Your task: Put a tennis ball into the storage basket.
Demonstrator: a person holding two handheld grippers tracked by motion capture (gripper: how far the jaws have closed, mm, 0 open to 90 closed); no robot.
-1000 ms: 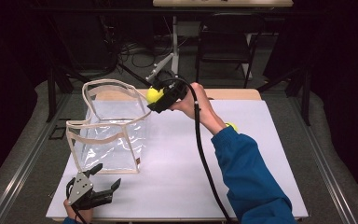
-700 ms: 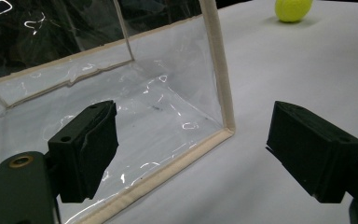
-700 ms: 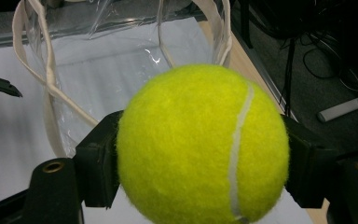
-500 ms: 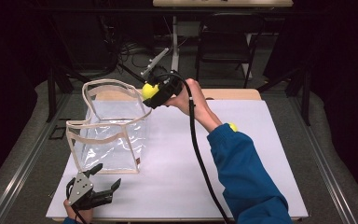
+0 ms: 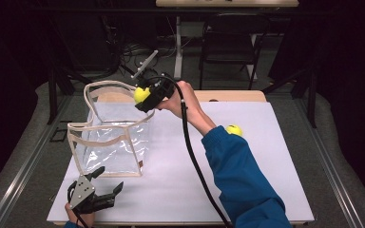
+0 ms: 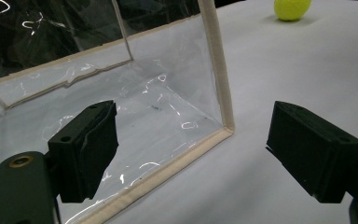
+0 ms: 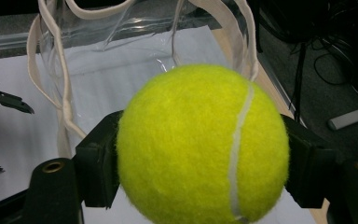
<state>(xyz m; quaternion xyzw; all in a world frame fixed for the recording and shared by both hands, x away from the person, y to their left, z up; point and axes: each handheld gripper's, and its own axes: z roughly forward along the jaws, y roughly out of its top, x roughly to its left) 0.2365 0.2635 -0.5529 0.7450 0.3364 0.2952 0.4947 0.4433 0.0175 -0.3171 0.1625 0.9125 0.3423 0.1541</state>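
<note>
Since a second ago the fuzzy yellow-green tennis ball (image 5: pixel 141 94) has travelled left and slightly up in the high view, carried by the right gripper (image 5: pixel 145 96); it now sits over the right rim of the clear plastic tote bag with cream fabric trim (image 5: pixel 109 137), upper centre-left of the frame, where before it was just short of that rim. My read: transport leg nearly done, next is a bit more travel over the opening, then release. Ball is pinched square between the right gripper's black jaws, one pad on each side, white seam (image 7: pixel 240 140) running vertically on the right half in the right gripper view; bag mouth and cream handles (image 7: pixel 51 60) lie beyond it, upper part of that view. Bag stands upright on the white tabletop (image 5: pixel 247 156), empty as far as I can see. Left gripper (image 5: pixel 95 187) is parked at lower left of the high view, same spot as before, jaws spread with nothing between them, pointed at the bag's near lower corner (image 6: pixel 228 130) but not touching it. Second yellow-green tennis ball (image 5: pixel 234 129) rests on the table right of centre, just beside the person's blue sleeve (image 5: pixel 242 175), well apart from the bag. Risk: the soft rim could fold if the ball clips it.
</note>
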